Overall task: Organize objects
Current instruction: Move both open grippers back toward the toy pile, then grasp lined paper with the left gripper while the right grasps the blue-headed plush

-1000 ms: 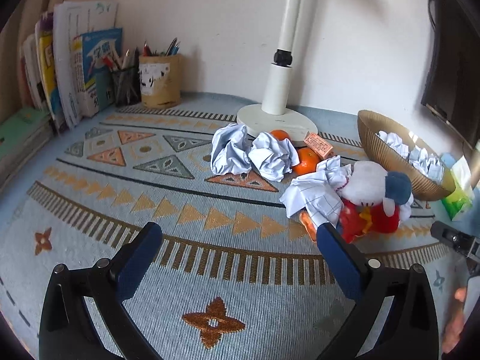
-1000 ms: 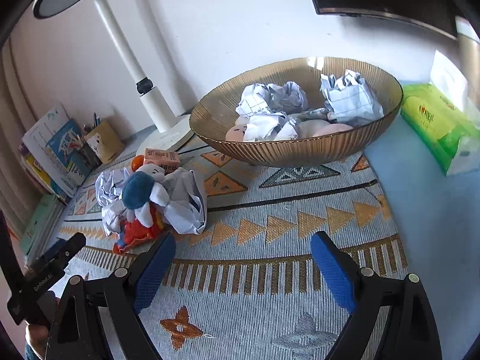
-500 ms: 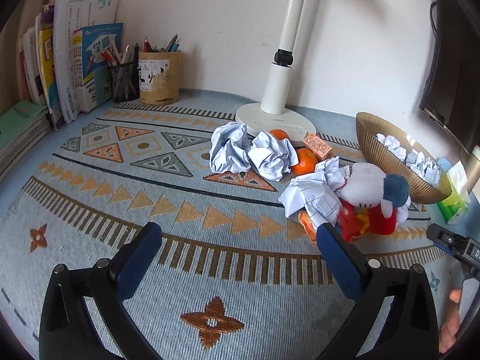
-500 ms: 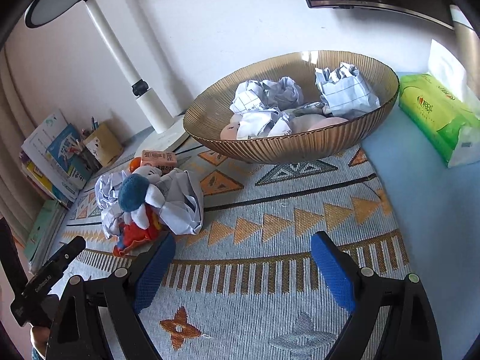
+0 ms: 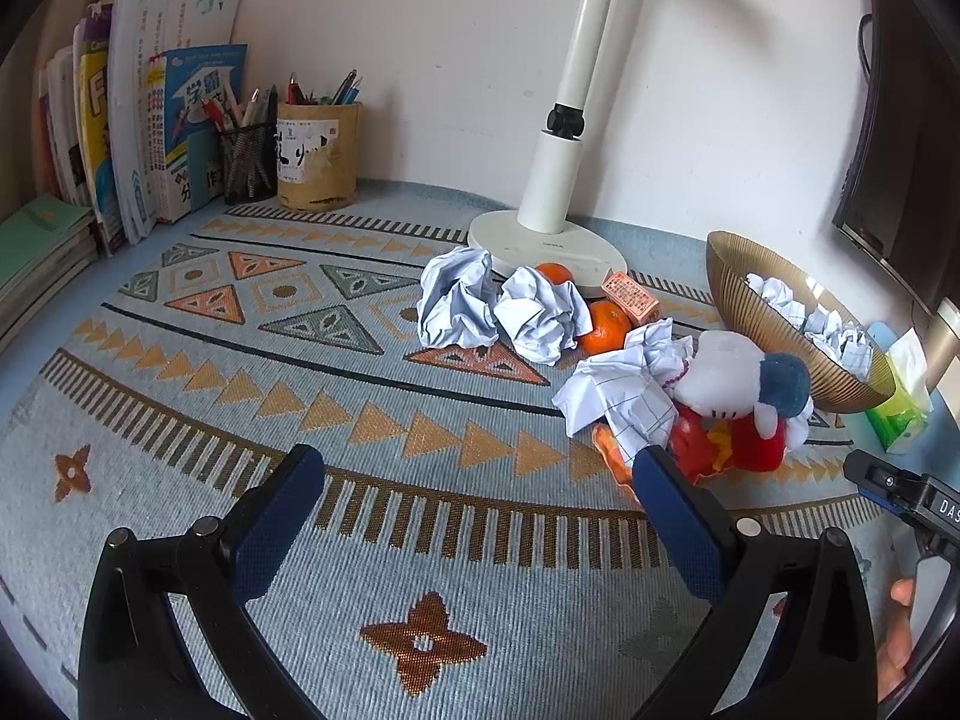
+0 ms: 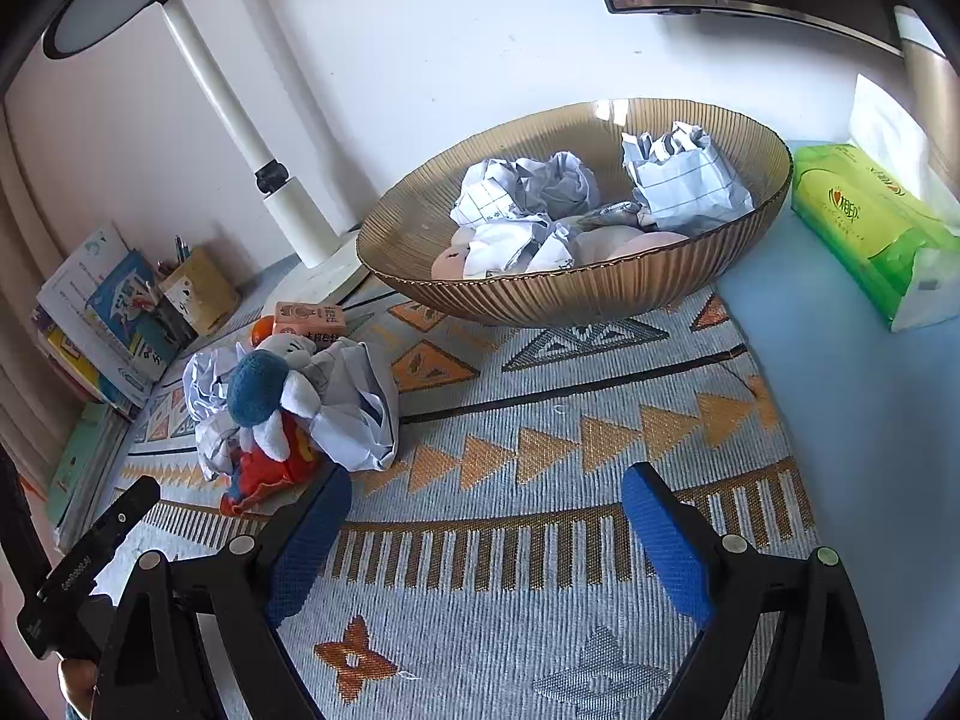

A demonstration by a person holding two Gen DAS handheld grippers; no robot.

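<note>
Blue-padded fingers of the left tool [image 5: 474, 516] stand wide apart over the patterned mat [image 5: 240, 360], nothing between them. The right tool [image 6: 486, 528] likewise gapes wide and empty above the same mat.

Items, from the left tool outward:
- Plush toy [image 5: 738, 396], white, red and blue, just beyond the right finger, lying on the mat.
- Lined crumpled paper [image 5: 618, 390], touching the toy on its left side.
- Two crumpled paper balls [image 5: 498, 306], farther ahead, side by side.
- Two oranges [image 5: 606, 324], beside and behind the paper balls.
- Small orange carton [image 5: 630, 297], next to the oranges, by the lamp base [image 5: 546, 246].
- Pen holders [image 5: 294, 150] and upright books [image 5: 150, 108], far ahead-left against the wall.

Items, from the right tool outward:
- The same toy and paper heap, just ahead of the left finger.
- Ribbed amber bowl [image 6: 420, 228], well ahead and centred, holding several crumpled papers [image 6: 684, 180] with pale rounded things beneath that cannot be identified.
- Green tissue pack [image 6: 870, 228], ahead-right, on the bare blue worktop [image 6: 852, 420] beside the bowl.
</note>
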